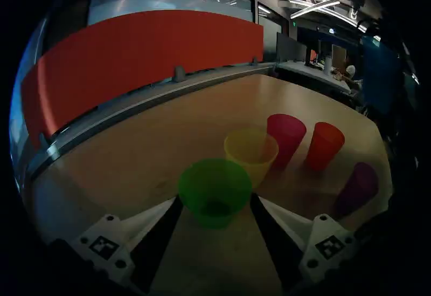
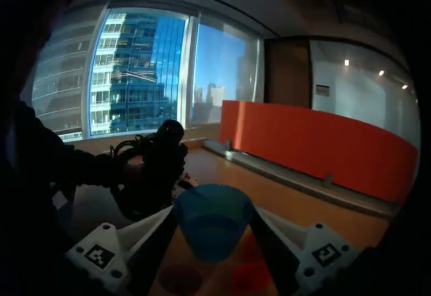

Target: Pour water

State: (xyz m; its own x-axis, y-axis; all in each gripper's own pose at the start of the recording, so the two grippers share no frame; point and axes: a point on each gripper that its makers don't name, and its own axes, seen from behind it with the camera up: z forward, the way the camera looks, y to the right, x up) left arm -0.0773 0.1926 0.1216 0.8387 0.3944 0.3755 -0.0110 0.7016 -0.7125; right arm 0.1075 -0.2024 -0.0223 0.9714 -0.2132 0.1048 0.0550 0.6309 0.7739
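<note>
Gripping a green cup on both sides, the left gripper has it low at the wooden table. Beyond stand a yellow cup, red cup, orange cup and purple cup. The right gripper clamps a raised blue cup that has water in it.

An orange partition runs along the wooden table. Tall buildings stand beyond the window. Ceiling lights glow.
</note>
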